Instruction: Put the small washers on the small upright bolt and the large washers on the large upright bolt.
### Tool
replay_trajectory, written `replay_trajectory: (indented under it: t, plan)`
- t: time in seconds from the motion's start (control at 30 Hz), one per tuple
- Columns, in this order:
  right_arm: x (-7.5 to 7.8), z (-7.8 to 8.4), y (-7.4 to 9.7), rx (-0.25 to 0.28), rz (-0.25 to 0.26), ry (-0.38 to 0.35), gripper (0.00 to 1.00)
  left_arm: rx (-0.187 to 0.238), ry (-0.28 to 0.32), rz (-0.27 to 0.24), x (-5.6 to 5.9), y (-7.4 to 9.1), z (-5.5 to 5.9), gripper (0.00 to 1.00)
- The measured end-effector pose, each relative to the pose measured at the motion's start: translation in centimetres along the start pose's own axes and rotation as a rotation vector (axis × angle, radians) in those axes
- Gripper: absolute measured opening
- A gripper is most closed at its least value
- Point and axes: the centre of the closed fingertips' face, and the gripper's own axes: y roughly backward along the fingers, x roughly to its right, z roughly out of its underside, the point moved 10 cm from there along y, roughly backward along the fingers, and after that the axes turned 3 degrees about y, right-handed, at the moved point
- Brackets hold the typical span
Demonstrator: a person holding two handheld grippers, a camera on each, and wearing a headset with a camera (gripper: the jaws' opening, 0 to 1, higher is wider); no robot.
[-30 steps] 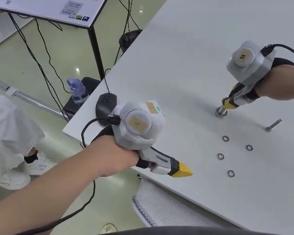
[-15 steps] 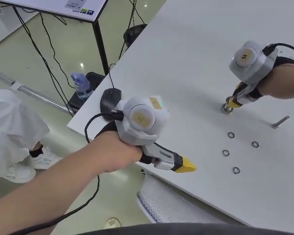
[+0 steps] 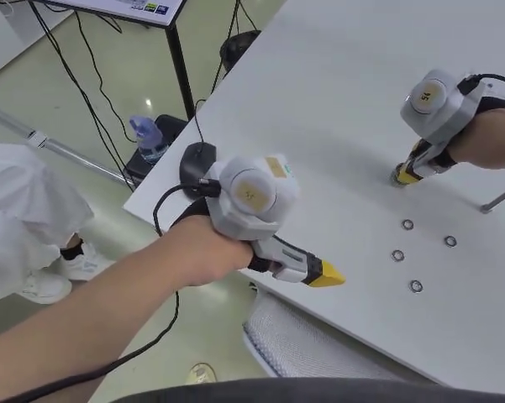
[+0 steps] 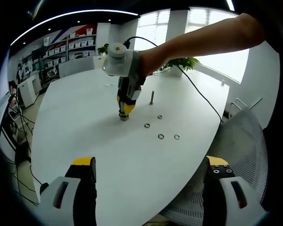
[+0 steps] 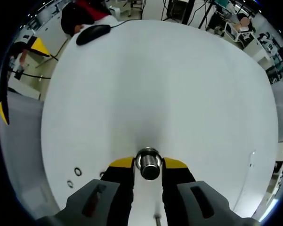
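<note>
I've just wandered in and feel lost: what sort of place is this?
Probably an open-plan office or lab: a big white table, stocked shelves behind it, and potted plants by bright windows.

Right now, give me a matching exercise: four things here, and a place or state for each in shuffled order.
1 left tongs
2 large bolt
3 small washers
4 small bolt

A between the right tongs
B flat on the table
C open, nothing held
D upright, apart from both tongs

Pairs: 1-C, 2-A, 3-B, 4-D
</note>
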Motion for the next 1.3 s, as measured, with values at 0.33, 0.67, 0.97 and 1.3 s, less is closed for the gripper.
replay_trajectory:
  t: [0.33,0.67,0.97,1.3]
  plan:
    - [-0.6,0.0,0.2,0.000,-0.002,-0.006,0.22,-0.002,-0.007,0.004,0.1,0.0,0.0,0.95]
    - [-1.0,-0.1,0.6,0.008,-0.008,-0.007,0.22,-0.014,-0.007,0.013,0.3,-0.2,0.2,0.93]
    - [-0.3,0.2,0.1,0.010,-0.017,-0.023,0.23,-0.020,-0.010,0.018,0.2,-0.4,0.1,0.92]
    - [-0.1,0.4,-0.4,0.002,-0.028,-0.016,0.28,-0.008,-0.017,0.015,0.2,-0.4,-0.1,0.94]
